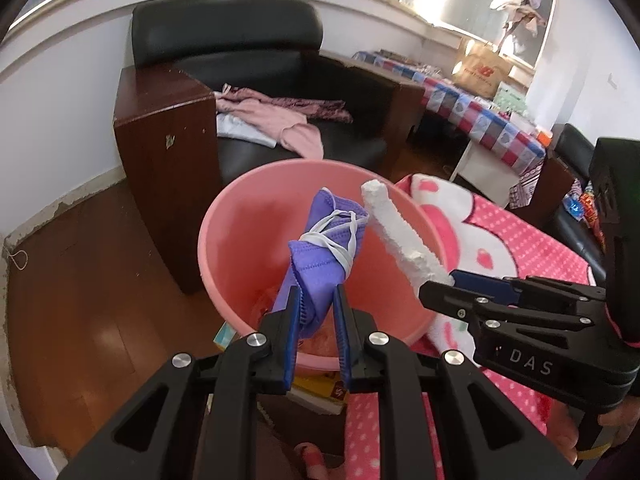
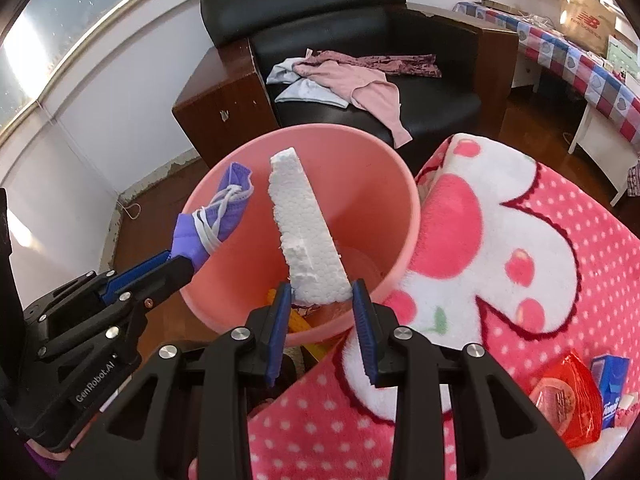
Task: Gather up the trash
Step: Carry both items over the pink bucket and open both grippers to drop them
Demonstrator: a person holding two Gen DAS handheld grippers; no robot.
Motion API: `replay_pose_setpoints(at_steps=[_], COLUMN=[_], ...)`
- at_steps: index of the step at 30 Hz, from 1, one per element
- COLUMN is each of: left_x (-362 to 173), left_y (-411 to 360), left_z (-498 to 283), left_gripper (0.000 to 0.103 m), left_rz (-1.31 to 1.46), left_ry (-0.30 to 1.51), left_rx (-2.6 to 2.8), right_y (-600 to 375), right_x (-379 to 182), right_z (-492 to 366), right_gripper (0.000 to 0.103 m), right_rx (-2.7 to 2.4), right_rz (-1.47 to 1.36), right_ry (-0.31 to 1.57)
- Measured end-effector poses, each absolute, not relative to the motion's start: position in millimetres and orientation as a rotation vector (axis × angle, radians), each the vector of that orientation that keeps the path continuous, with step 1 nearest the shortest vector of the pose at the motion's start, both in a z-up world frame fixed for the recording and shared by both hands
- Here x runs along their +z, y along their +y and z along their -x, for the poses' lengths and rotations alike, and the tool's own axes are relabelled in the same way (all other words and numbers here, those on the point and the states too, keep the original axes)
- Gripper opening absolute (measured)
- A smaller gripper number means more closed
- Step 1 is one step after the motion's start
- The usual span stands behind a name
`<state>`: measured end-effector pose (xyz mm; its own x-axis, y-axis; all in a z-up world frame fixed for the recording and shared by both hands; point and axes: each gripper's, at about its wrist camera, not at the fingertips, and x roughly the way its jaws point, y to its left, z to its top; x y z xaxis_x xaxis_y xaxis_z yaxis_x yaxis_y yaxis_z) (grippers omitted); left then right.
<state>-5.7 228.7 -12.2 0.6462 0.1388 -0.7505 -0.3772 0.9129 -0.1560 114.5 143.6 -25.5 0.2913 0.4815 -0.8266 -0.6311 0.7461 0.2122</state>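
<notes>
A pink plastic bucket stands on the floor beside a pink blanket. My left gripper is shut on a folded purple face mask wrapped in its white ear loops, and holds it over the bucket's mouth. To its right, my right gripper is shut on a white strip of foam, which also sticks out over the bucket. Some trash lies at the bucket's bottom, mostly hidden behind the fingers.
A pink dotted blanket covers the surface to the right, with a red packet and a blue tissue pack on it. Behind the bucket stands a black armchair holding pink clothes. A table with a checked cloth runs along the back right.
</notes>
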Motion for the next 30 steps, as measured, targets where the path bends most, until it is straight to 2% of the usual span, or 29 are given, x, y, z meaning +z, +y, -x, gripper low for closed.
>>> replay_pose_setpoints(at_steps=[13, 19, 30], left_x=[-25, -19, 0], left_y=[238, 240, 235], left_z=[4, 9, 27], left_gripper=[0.021, 0.031, 0.033], left_rz=[0.332, 0.34, 0.377], left_ry=[0.834, 0.806, 0.712], left_rx=[0.328, 0.339, 0.3], right_y=[154, 152, 138], right_x=[-34, -32, -13], right_z=[-115, -112, -92], right_gripper=[0.033, 0.033, 0.033], right_rx=[0.751, 0.747, 0.762], right_rz=[0.184, 0.186, 0.172], right_ry=[1.05, 1.036, 0.971])
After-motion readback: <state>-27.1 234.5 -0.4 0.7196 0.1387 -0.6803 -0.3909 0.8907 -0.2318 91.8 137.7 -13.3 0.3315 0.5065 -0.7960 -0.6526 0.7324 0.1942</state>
